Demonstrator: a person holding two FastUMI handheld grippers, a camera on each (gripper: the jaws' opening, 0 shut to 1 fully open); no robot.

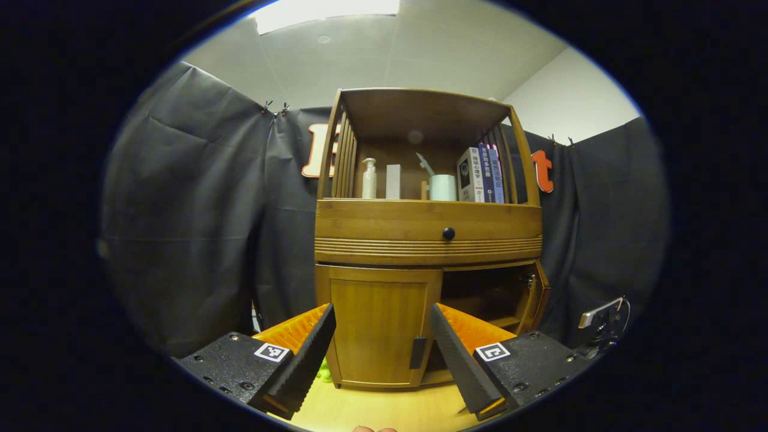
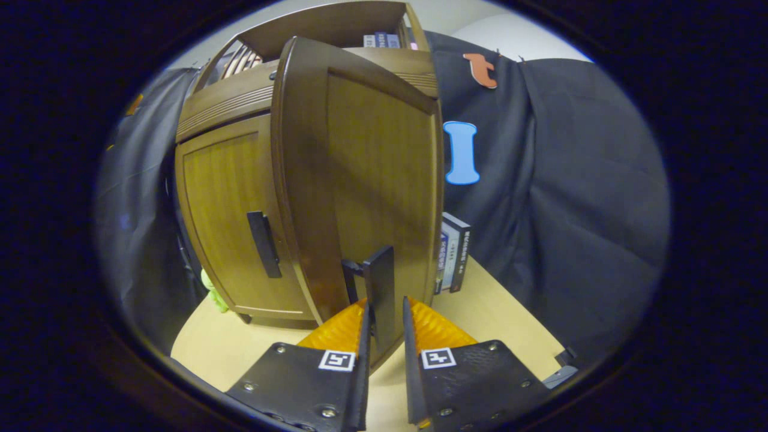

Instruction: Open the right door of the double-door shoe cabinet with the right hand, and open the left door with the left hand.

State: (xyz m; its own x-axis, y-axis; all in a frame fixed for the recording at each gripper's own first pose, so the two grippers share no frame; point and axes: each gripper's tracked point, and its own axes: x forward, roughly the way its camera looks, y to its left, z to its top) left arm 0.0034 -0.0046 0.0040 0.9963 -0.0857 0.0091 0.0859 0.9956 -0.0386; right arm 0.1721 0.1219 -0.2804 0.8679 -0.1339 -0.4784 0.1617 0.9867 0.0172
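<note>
Booth: right claw clamps right door handle; left claw spread.

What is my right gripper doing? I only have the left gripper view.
Observer: The right gripper is shut on the right door's handle.
Operator: How far out is that door?
Observer: The right door stands well open, its free edge clear of the closed left door.
Operator: Anything past the door on that side?
Observer: Books stand upright on the table, beside the cabinet and beyond the open door.
</note>
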